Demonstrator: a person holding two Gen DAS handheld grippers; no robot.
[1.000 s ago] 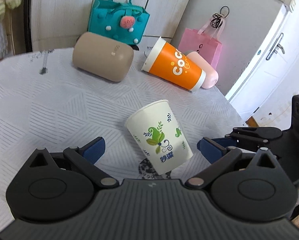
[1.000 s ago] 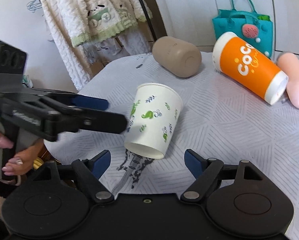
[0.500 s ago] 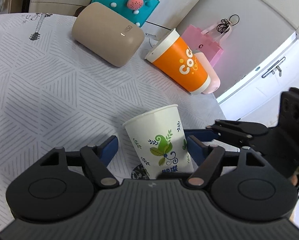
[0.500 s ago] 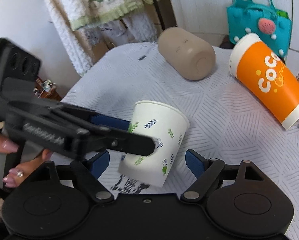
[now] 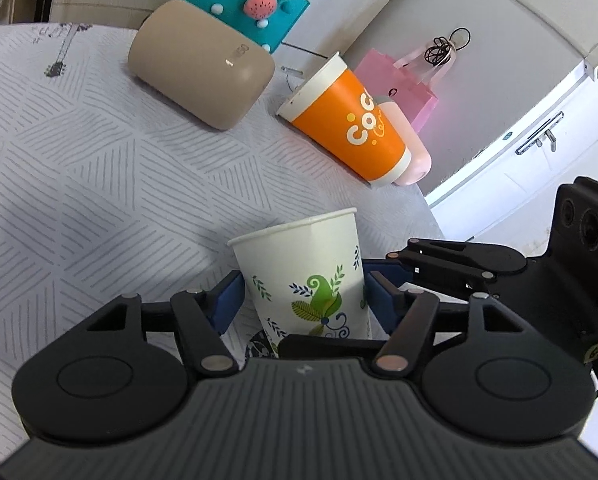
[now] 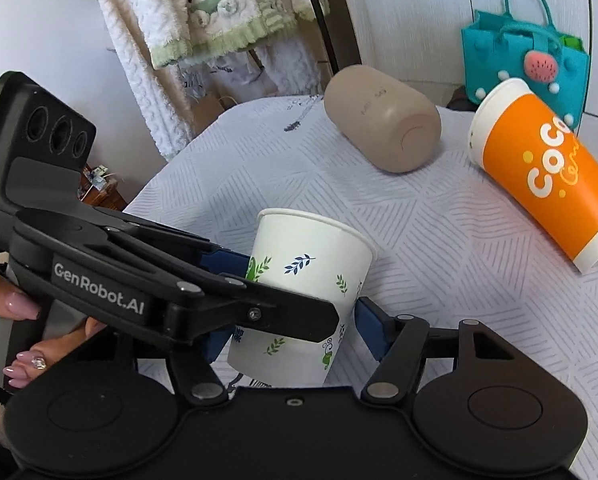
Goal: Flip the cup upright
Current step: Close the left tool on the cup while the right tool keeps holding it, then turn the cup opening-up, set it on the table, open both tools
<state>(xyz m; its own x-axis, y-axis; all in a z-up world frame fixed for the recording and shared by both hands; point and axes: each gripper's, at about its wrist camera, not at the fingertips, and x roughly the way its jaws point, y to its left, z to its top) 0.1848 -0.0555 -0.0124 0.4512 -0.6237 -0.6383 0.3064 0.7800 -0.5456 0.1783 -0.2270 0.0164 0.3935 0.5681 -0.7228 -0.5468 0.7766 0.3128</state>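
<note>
The white leaf-print cup (image 5: 303, 276) is standing near-upright, rim up, on the table (image 5: 99, 184), nearer the camera than the orange cup (image 5: 351, 128). The left gripper (image 5: 303, 294) is pinching its walls; the right gripper (image 6: 295, 332) is straddling it crosswise, grip uncertain.

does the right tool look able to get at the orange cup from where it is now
Probably not as things stand: the right tool is closed around the white paper cup, with the left tool gripping it too. The orange cup itself lies unblocked further back on the table.
</note>
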